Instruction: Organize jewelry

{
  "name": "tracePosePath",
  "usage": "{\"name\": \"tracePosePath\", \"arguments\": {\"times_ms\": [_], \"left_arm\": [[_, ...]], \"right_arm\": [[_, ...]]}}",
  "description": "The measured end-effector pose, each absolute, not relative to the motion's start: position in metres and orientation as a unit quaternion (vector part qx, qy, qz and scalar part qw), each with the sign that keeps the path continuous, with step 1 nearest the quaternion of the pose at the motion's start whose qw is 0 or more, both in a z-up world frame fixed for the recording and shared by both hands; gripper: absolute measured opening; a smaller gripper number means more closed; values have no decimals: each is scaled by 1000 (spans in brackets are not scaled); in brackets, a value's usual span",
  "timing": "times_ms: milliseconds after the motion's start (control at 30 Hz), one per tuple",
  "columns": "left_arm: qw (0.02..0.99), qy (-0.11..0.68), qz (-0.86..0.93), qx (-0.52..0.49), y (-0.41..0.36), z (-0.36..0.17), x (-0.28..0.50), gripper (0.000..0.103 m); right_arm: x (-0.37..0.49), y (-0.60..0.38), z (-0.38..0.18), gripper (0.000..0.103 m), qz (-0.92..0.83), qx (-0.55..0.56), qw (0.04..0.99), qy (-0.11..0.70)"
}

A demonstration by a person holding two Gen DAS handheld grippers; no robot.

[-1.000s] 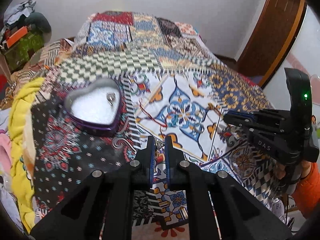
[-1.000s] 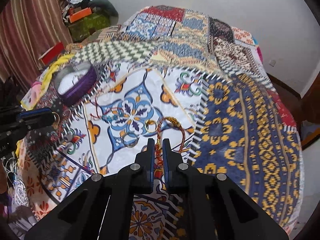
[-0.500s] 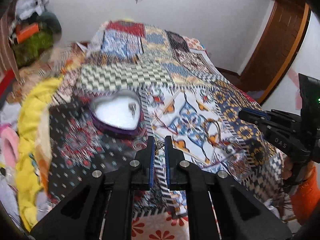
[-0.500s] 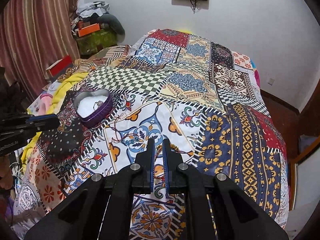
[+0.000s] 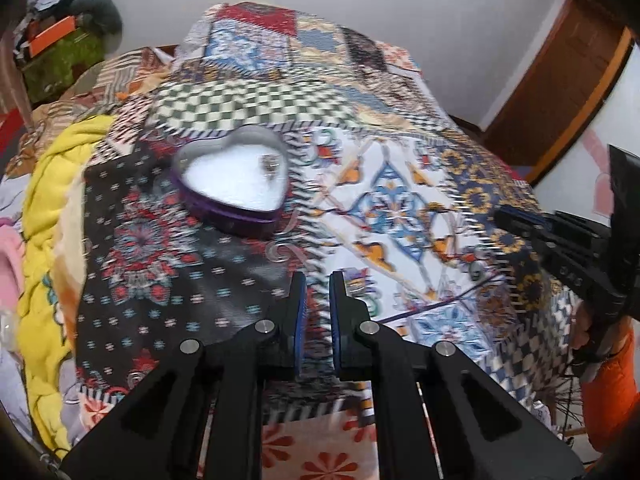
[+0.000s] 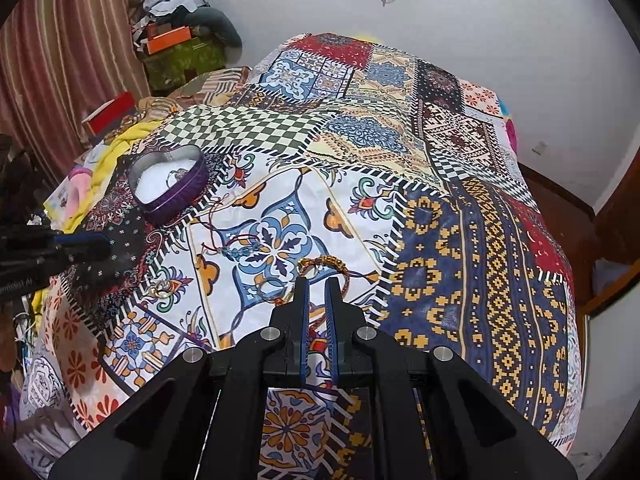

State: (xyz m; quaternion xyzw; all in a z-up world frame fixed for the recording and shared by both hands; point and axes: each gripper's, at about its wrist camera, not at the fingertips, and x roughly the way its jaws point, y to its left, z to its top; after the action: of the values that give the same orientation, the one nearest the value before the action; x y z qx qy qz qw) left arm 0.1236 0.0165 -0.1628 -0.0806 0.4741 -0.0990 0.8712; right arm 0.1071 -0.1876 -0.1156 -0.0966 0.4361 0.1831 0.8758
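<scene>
The heart-shaped box sits on the bedspread at the left. A bracelet lies to its right, nearer, with a ring left of it.

Heart tin: shiny metal. Bedspread: printed matt cloth. Grippers: matt blk plastic. Door frame: glossy wood.

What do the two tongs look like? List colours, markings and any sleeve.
Both tongs are matte black plastic with silver round screws and blue pads inside the fingers: left tongs, right tongs. From the left camera, the right tool's body shows faint pale lettering, and an orange sleeve sits below it.
</scene>
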Motion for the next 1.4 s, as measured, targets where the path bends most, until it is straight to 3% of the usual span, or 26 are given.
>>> {"name": "tracePosePath", "arguments": {"times_ms": [200,333,533,933,1100,1200,1267,1400], "left_arm": [[862,493,-94,-70,17,-178,125,10],[858,502,-103,-45,-1,-189,131,24],[860,495,-122,-25,-25,-189,139,24],[854,504,-134,-7,-46,-204,153,8],[856,499,-134,-13,-46,-202,153,8],[863,485,-140,-25,-42,-190,149,8],[869,472,-142,-33,-38,-179,147,8],[885,441,-141,-52,-24,-154,144,8]], "right_arm": [[111,-192,-124,7,181,-94,867,454],[109,-191,-131,13,178,-108,861,463],[106,-197,-136,24,172,-120,859,467],[111,-203,-147,24,173,-109,854,478],[112,-201,-151,25,173,-116,850,483],[113,-199,-152,41,180,-115,848,485],[113,-197,-150,58,182,-114,849,482],[116,-189,-152,60,190,-123,846,483]]}}
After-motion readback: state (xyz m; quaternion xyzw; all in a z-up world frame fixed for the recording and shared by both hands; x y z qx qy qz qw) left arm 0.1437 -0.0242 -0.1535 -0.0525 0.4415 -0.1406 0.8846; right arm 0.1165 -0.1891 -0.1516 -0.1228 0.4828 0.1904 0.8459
